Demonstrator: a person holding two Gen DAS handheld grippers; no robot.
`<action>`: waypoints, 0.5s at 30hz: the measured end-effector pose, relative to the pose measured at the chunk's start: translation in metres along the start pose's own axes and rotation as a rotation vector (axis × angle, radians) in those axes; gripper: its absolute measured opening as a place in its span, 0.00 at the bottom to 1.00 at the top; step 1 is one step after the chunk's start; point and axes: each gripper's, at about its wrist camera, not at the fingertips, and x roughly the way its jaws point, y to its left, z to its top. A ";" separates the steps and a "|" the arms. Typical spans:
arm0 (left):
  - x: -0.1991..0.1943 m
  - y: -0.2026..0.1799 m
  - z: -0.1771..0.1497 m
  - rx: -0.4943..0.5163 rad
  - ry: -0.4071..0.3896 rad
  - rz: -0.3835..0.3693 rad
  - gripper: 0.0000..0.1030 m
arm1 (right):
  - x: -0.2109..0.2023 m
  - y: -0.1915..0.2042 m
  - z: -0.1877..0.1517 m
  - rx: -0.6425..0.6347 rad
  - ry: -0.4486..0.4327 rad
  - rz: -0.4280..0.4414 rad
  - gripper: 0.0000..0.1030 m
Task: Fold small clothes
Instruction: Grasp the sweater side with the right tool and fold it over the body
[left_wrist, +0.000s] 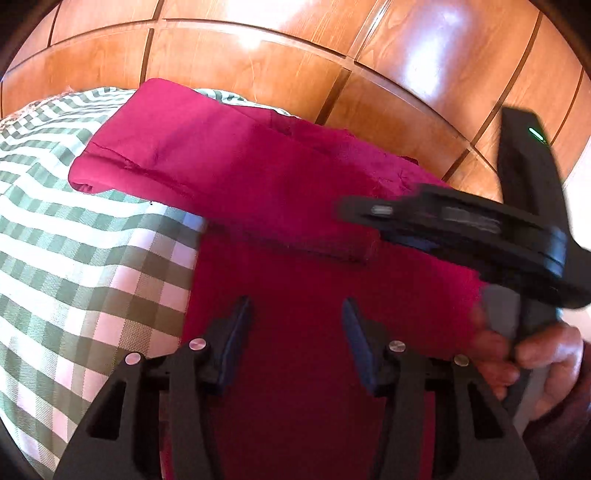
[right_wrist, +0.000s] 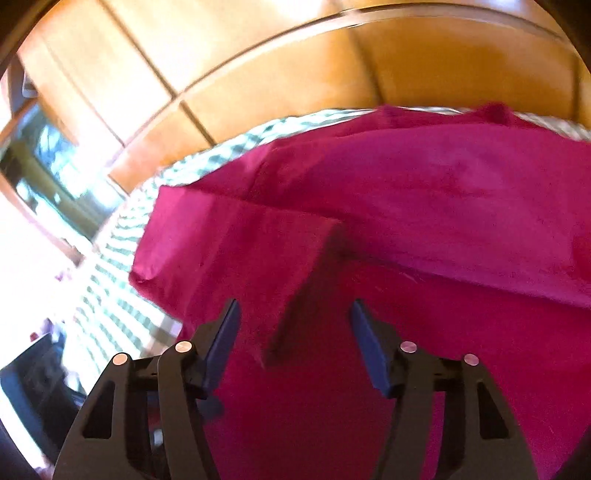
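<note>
Both claws gape over the magenta garment (right_wrist: 424, 206) — only left view shows the right claw (left_wrist: 369, 218).

1. The left gripper (left_wrist: 297, 314) is open over a pink cloth (left_wrist: 258, 177), holding nothing.
2. The cloth lies partly folded on a green and white checked cover (left_wrist: 74, 236).
3. A hand (left_wrist: 532, 354) holds the right gripper (left_wrist: 354, 210) above the cloth.
4. Brown wood panels (left_wrist: 295, 55) stand behind.

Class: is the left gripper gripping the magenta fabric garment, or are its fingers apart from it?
Apart, as far as gripping goes. The left wrist view shows the left gripper open, with the magenta fabric garment visible between its spread fingers, not pinched.
</note>
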 end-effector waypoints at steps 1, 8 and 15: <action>0.000 0.000 -0.001 0.002 0.001 -0.002 0.51 | 0.008 0.005 0.003 -0.020 0.012 -0.019 0.51; 0.006 -0.002 -0.003 0.015 -0.006 -0.007 0.54 | -0.029 0.044 0.021 -0.184 -0.101 -0.107 0.06; 0.008 -0.005 -0.003 0.028 -0.002 0.011 0.54 | -0.131 0.019 0.064 -0.183 -0.343 -0.167 0.06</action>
